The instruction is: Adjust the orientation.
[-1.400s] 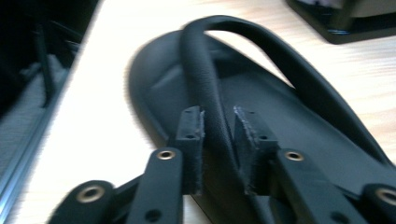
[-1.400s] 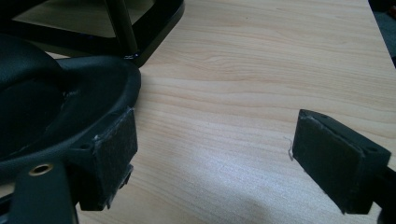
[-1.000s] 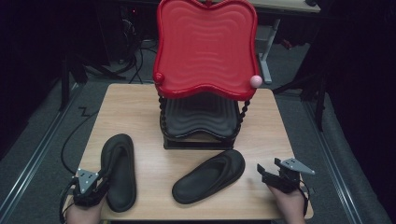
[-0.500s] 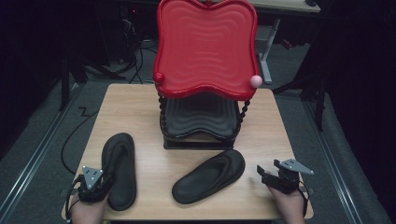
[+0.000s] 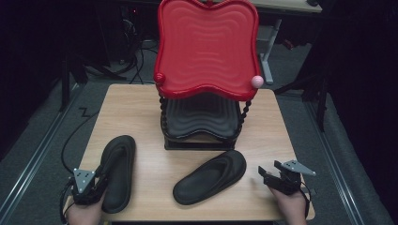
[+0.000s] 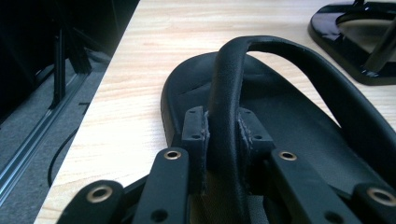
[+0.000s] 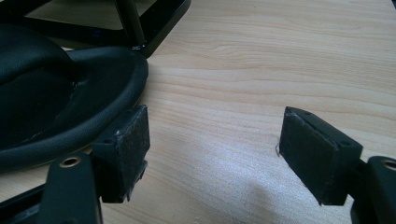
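- At the table's near left corner, the left gripper (image 5: 94,185) is clenched on the strap (image 6: 224,107) of the left sandal (image 5: 117,168), its pads pinching the strap from both sides; this sandal lies flat, pointing away from the person.
- Compared with a second ago, that gripper has crept slightly forward along the sandal; the sandal itself looks unmoved.
- Risk here, as I judge it: the hold is on one narrow band near the heel end, so a lift could let the sole swing down and twist loose from the pads.
- Behind the sandals, at mid-table, stands a two-tier rack (image 5: 202,136), its red tray (image 5: 206,47) above a black tray (image 5: 199,117). A dangling sole could knock the rack's beaded posts or base on the way in.
- Right of centre, the right sandal (image 5: 211,176) lies slanted, toe toward the rack.
- At the near right corner, the right gripper (image 5: 267,176) is released, jaws spread wide over bare wood, with that sandal's edge just beside its left pad (image 7: 128,149). It sits as it did before.
- If it closes where it is, it would catch nothing, or only nudge the rim.
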Demonstrator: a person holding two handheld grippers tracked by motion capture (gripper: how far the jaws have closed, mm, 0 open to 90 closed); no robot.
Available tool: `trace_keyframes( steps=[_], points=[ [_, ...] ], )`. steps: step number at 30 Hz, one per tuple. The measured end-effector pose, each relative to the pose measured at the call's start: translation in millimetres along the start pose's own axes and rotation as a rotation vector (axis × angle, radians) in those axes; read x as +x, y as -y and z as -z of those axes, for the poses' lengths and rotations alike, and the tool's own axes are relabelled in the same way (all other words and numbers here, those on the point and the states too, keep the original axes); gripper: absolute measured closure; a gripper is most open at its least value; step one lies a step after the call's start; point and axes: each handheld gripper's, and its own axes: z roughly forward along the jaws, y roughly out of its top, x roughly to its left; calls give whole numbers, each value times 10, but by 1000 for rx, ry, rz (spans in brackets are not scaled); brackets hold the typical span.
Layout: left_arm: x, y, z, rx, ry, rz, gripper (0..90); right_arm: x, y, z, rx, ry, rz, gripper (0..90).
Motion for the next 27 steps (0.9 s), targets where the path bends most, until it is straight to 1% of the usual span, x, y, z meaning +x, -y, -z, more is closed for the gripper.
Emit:
trace_keyframes(
  steps=[6, 11, 14, 18, 20, 27],
  points=[
    [-28, -44, 106, -41, 4, -13, 761, -5, -1, 2, 1, -2, 3, 252],
    [-82, -93, 224, -96, 21, -21, 761, -12, 0, 5, -1, -5, 4, 257],
    [-128, -116, 294, -127, 42, -31, 761, -11, -3, 11, -1, -5, 3, 258],
    [-177, -133, 372, -167, 69, -18, 761, -9, -6, 17, -3, -9, 5, 275],
    [-205, -144, 402, -189, 83, -18, 761, -6, -11, 21, -6, -9, 9, 276],
    [-344, -166, 485, -222, 144, -33, 760, -9, -8, 24, -6, -5, 8, 275]
  ],
)
